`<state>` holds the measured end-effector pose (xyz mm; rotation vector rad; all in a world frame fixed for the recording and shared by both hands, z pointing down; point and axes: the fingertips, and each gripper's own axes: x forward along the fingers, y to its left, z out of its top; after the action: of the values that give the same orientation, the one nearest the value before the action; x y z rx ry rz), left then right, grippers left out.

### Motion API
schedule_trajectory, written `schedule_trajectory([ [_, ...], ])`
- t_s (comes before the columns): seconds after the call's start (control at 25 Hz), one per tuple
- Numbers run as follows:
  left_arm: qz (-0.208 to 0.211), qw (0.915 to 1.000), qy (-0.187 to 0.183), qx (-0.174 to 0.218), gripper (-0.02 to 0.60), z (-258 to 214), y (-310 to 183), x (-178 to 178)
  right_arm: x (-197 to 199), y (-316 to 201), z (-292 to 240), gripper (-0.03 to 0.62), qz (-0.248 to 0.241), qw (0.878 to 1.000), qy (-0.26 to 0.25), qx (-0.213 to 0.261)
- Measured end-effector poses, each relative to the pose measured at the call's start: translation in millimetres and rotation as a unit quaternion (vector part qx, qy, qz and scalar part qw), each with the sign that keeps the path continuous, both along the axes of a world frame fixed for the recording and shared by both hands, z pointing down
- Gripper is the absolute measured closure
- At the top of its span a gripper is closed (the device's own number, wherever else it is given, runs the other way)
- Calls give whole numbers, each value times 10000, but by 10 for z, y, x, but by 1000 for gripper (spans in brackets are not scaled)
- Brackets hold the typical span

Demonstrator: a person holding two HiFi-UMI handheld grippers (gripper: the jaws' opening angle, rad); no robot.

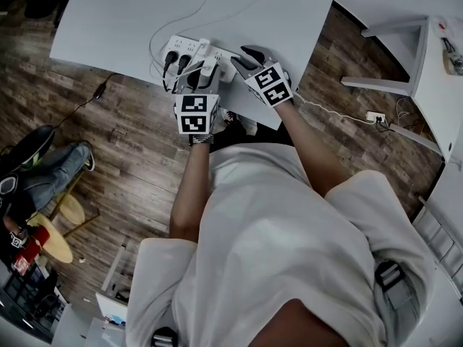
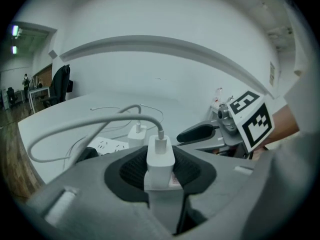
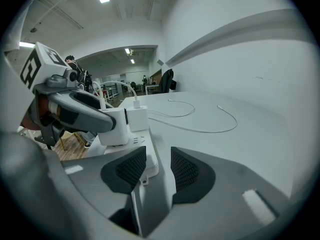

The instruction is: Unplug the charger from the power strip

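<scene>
Wood-plank flooring [image 1: 108, 121] surrounded a plain white table [image 1: 108, 20] in an open office, with a dark office chair [image 3: 167, 79] farther back and loose white cables [image 3: 200, 126] trailing over the bare top. The power strip [image 1: 187, 47] lay close to the table's near edge. The left gripper [image 2: 160, 173] was clamped tight on the white charger [image 2: 160, 156], its pads pressed on either side of the body with the cable rising from the top. In the right gripper view that charger looked seated in its socket. The right gripper [image 3: 159, 169] held nothing; its jaws stood a little apart over the end of the strip, and whether they touched it could not be told. The main risk, as I judged it, was that the strip would lift or slide with the charger if that end were not pinned down, and so near the edge it could be dragged off the table. A second charger [image 3: 136, 117] stood just beside the held one, so a tilted pull could knock it or strain the prongs. The black plugs [image 1: 173, 63] farther along could also be tugged if the strip shifted.
</scene>
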<state>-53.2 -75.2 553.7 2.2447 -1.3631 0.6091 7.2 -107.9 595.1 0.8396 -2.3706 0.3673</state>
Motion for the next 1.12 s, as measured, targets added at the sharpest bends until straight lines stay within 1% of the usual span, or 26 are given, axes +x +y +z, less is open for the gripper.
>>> schedule_trajectory([
  [0.08,-82,9998,182,-77,440,-13,-2,-15,-2,1,-9,436,8,10000,7,7],
  [0.16,-62,9999,131,-84,440,-12,3,-17,-6,-1,-16,436,13,10000,6,13],
  [0.24,88,9998,-162,-10,440,-8,6,2,-8,-2,-14,435,16,10000,7,5],
  [0.36,359,9973,-631,114,439,-3,16,63,1,-4,1,436,32,10000,21,-6],
  [0.4,404,9966,-706,131,439,1,21,72,1,-2,7,436,29,10000,21,-5],
  [0.48,422,9963,-743,132,439,10,30,68,-5,2,9,435,20,10000,20,5],
  [0.52,385,9968,-685,108,439,11,33,58,-8,4,6,434,17,10000,21,11],
  [0.56,291,9981,-539,66,439,3,31,39,-10,7,3,434,15,10000,23,15],
  [0.64,-41,10000,-60,22,440,-86,-6,-36,-9,15,1,433,6,10000,26,17],
  [0.68,-174,9998,120,69,440,-165,-40,-76,-5,17,-1,433,-1,10000,30,20],
  [0.76,-236,9991,295,200,440,-318,-108,-116,10,12,-6,433,5,10000,45,23],
  [0.84,-195,9983,497,215,440,-398,-119,-123,11,11,3,433,21,10000,51,13],
  [0.96,-213,9956,915,75,440,-412,-49,-134,-9,-2,6,433,9,10000,61,12],
  [1.12,-415,9874,1512,-194,440,-359,120,-197,-2,-16,8,433,45,10000,57,18],
])
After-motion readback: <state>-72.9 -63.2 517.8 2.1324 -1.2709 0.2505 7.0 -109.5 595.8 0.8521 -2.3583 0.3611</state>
